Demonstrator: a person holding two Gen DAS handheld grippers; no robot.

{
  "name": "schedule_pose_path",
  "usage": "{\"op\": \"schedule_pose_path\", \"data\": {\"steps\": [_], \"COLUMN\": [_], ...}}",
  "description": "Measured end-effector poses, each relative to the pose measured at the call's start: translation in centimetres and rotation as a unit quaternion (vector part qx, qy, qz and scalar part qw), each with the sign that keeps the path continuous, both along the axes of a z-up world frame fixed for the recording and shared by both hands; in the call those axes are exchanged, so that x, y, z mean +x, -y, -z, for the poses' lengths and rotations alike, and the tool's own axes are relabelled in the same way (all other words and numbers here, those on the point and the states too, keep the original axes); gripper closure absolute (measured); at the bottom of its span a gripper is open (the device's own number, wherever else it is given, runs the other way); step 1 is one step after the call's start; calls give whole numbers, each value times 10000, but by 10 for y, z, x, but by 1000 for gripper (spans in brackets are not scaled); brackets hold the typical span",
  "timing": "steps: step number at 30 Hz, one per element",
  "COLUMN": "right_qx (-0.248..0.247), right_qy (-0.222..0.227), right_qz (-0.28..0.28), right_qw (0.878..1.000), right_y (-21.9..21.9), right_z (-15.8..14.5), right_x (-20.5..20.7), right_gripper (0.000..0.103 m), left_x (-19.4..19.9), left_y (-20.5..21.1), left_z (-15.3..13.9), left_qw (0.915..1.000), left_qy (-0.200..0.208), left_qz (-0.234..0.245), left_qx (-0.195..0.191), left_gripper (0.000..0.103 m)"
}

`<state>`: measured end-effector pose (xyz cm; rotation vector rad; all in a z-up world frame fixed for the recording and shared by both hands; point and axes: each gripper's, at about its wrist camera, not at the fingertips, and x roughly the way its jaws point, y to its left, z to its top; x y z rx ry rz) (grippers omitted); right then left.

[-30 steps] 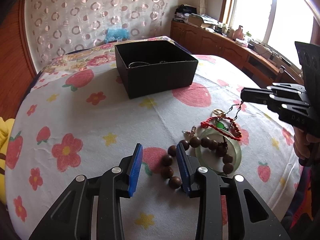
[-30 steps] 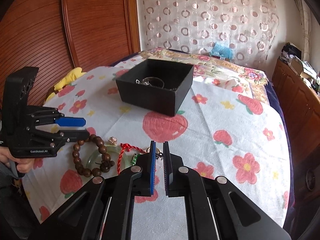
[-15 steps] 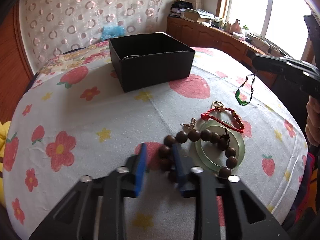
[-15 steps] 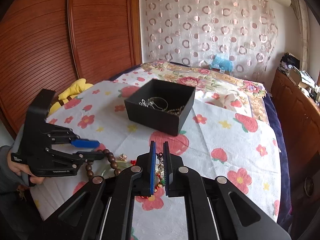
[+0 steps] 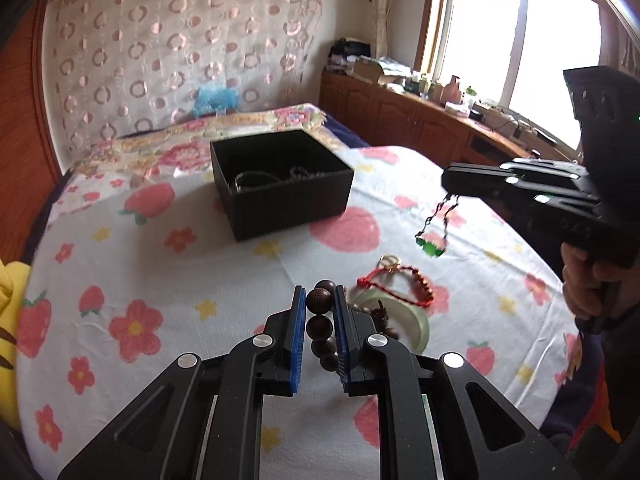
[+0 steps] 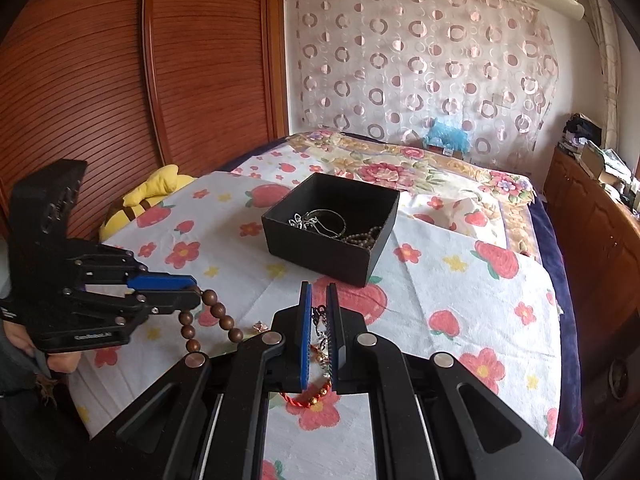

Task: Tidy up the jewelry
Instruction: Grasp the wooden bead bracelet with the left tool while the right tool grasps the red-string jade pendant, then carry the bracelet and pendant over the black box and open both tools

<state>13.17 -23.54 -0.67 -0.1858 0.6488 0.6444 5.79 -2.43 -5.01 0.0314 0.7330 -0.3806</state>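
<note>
The left gripper (image 5: 317, 300) is pinching round wooden beads (image 5: 319, 299) while the right gripper (image 6: 319, 304) is dangling a thin dark chain (image 5: 436, 216) with green stones.

White lettering "GenRobot.AI" runs along the left tool (image 6: 188, 292) body; nothing else legible.

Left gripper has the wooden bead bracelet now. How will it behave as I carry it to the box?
Probably floppy: the wooden bead bracelet droops in a loop below the left gripper, so expect swinging. The round beads between the blue fingers may roll or slip if grip loosens. It likely drops easily into the black box.
</note>
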Motion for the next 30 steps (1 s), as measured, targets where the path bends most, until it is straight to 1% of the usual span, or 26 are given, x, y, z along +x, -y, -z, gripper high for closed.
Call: {"op": "schedule_pose_path", "data": {"steps": [9, 18, 24, 30], "right_qx": [-10, 43, 77, 155], "right_qy": [22, 80, 103, 135], "right_qz": [-39, -36, -107, -188], "right_qw": [10000, 10000, 9999, 9996], "right_y": [-5, -7, -11, -20], "right_z": [-3, -13, -16, -23], "right_x": [0, 8, 19, 42], "right_gripper": [95, 95, 95, 95], "left_x": [-2, -3, 4, 16], "left_y": [-7, -14, -24, -29], "left_z": [-14, -29, -40, -53], "left_qw": [9998, 9991, 9982, 9974], "left_qy": [203, 385, 536, 648], "left_qz": [-70, -147, -233, -283], "left_qx": [-44, -82, -152, -165], "left_gripper": [90, 90, 90, 90]}}
